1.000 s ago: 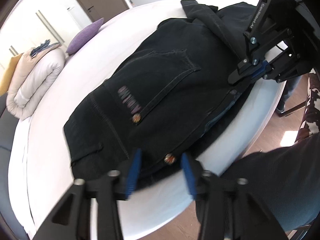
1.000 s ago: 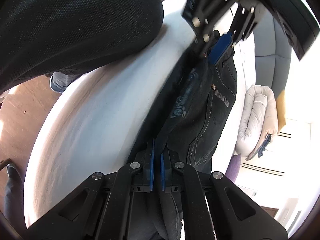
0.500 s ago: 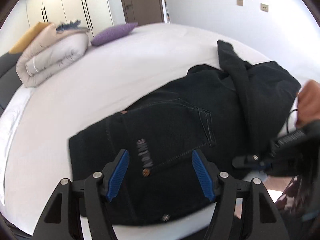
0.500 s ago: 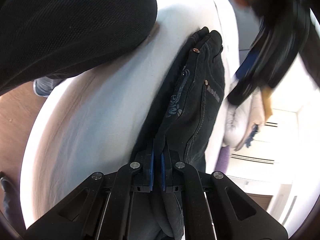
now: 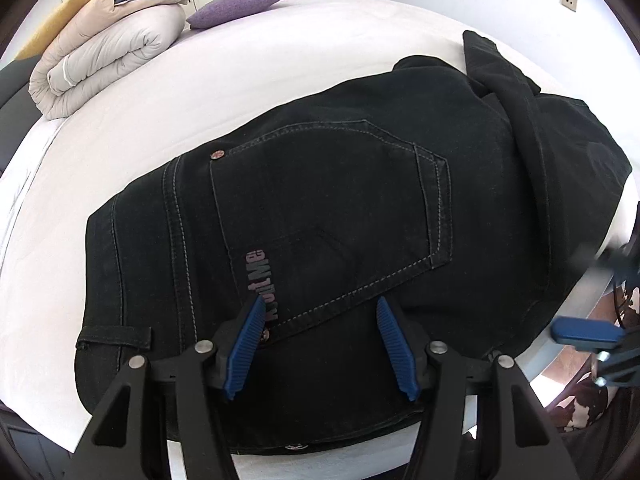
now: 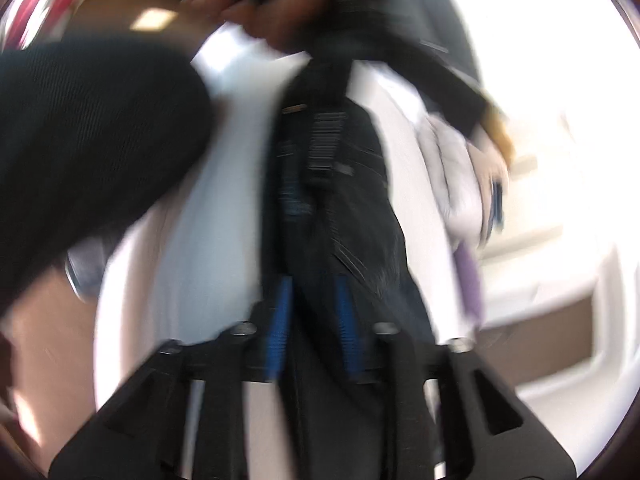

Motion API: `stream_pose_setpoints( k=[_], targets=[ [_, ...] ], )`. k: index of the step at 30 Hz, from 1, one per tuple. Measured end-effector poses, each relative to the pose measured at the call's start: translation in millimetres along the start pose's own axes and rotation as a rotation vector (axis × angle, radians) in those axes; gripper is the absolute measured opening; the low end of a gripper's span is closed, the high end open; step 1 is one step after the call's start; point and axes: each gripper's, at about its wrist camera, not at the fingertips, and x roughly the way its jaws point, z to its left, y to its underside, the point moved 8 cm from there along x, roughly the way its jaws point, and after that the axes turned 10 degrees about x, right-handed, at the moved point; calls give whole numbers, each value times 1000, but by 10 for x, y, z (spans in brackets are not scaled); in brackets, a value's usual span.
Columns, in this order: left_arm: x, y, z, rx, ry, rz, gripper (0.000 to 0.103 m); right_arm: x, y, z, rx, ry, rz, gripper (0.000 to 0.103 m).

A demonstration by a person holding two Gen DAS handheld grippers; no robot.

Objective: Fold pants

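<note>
pants: folded bundle at bed near edge, leg strip loose on top | left gripper: spread, empty | right gripper: parted, blurred, grip unclear | left: tidy strip

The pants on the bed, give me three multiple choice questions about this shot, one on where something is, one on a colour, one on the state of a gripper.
1. Where does the purple pillow lie?
A. on the pants
B. at the far side of the bed, beside the rolled duvet
C. on the floor

2. What colour are the pants?
A. black
B. red
C. white

3. How is the left gripper?
A. shut on the pants
B. open above the pants
C. out of view

Answers: 1 B, it sits beyond the pants near the duvet. 2 A, black denim with pale stitching. 3 B, the jaws stand wide apart with nothing between them.
</note>
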Motion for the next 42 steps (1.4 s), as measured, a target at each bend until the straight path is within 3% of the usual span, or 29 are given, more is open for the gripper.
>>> stream_pose_setpoints(
  k=[1,2,5,8,11,15,20,31,33,35,37,42],
  targets=[
    [73,-85,-56,-1,-1,2,61,-77,21,-180,128,-16,-12,75],
    [76,-100,-66,-1,-1,1,61,-161,79,-445,293,-36,-32,79],
    [62,-100,-58,-9,7,0,61,-188,495,-1331,773,-119,-15,80],
    [40,-158,-90,-3,-2,0,61,-99,1182,-2258,1244,-174,-15,80],
    [11,-130,-60,-12,9,-13,61,31,2083,-3029,1737,-241,-77,79],
    [19,-72,-23,-24,16,-28,61,353,2970,-3405,2055,-212,-38,76],
    [9,-53,-9,-26,14,-31,61,871,3302,-3317,2223,-294,61,65],
    [16,-49,-19,-33,19,-31,61,1654,3481,-3138,2376,-369,64,63],
    [19,-51,-23,-35,17,-34,61,1756,3501,-3189,2389,-366,38,45],
    [18,-45,-15,-36,17,-35,61,1851,3513,-3206,2395,-366,39,19],
    [16,-39,-9,-35,17,-35,61,1898,3538,-3272,2385,-343,19,8],
    [13,-27,-1,-32,14,-28,61,1446,3389,-3543,2278,-276,-61,4]
  ],
)
